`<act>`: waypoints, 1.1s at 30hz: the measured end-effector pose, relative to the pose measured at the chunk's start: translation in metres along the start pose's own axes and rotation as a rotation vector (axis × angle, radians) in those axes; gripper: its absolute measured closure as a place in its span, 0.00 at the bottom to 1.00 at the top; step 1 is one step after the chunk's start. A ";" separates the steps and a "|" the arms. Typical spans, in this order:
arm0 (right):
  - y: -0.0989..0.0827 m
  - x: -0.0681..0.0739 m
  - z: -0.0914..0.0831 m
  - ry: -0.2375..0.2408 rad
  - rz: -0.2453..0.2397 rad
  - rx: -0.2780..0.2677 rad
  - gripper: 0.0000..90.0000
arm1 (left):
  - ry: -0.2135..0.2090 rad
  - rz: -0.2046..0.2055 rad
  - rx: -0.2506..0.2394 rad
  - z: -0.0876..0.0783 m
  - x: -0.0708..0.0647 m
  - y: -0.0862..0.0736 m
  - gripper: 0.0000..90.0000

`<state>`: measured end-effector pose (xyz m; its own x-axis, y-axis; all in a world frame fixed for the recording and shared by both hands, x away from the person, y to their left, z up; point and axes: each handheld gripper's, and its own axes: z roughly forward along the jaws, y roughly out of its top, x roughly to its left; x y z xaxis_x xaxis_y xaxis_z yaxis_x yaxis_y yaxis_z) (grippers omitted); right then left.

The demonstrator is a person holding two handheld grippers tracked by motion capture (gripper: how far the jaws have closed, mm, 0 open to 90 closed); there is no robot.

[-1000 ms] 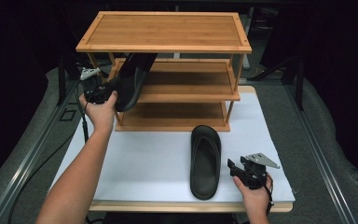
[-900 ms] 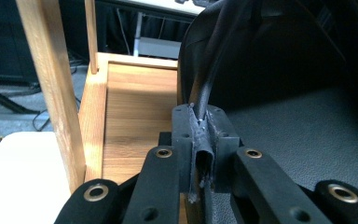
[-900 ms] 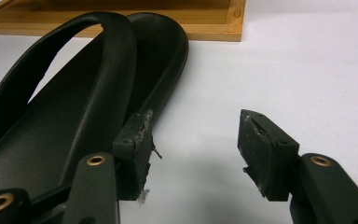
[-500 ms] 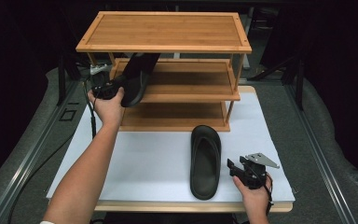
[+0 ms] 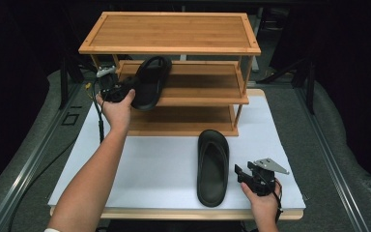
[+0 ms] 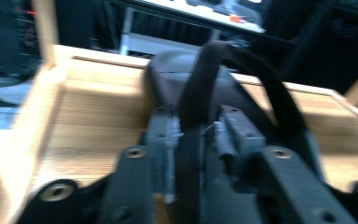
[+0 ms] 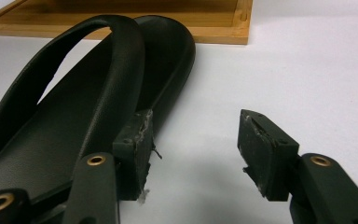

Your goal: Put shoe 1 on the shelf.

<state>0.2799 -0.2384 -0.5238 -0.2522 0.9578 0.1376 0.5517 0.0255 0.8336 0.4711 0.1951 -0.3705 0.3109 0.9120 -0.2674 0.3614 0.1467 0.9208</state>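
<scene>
The black sandal [image 5: 150,82] in hand lies on the middle shelf [image 5: 198,89] of the bamboo shoe rack [image 5: 169,31], toe inward and heel projecting over the shelf's front left edge. In the left gripper view its strap [image 6: 200,88] rises between the jaws, and the sole rests on the wooden shelf board [image 6: 88,116].

The left gripper [image 5: 118,89] is at the sandal's heel end. Its jaws have just been opening; the strap still runs between the pads, but a gap shows on at least one side, so the grip reads as released rather than clenched. Judgement: the sandal has been set down and is being let go, with the shelf now carrying its weight.

The second black sandal [image 5: 213,166] lies flat on the white table cover [image 5: 149,169], in front of the rack's lower shelf [image 5: 183,123] and apart from it, toe toward the rack.

The right gripper [image 5: 244,174] rests just beside this sandal's heel, on its right. Its jaws stand wide apart with nothing between them; the near pad [image 7: 135,149] sits close against the sandal's edge, though contact cannot be confirmed. Judgement: it is staged for the next pickup, and would need to shift left over the strap [image 7: 98,56] or rim before closing.
</scene>
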 end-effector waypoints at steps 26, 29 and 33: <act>0.001 0.002 0.002 -0.004 -0.010 -0.002 0.50 | -0.068 0.024 -0.001 0.003 -0.012 -0.007 0.72; 0.001 0.003 0.002 -0.004 -0.020 -0.009 0.50 | -0.070 0.024 -0.007 0.000 -0.012 -0.008 0.69; 0.002 0.006 0.001 -0.010 -0.030 -0.018 0.50 | -0.071 0.033 -0.024 -0.011 -0.009 -0.007 0.65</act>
<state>0.2799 -0.2326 -0.5217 -0.2608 0.9594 0.1071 0.5298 0.0496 0.8466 0.4557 0.1904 -0.3715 0.3844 0.8871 -0.2557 0.3288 0.1272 0.9358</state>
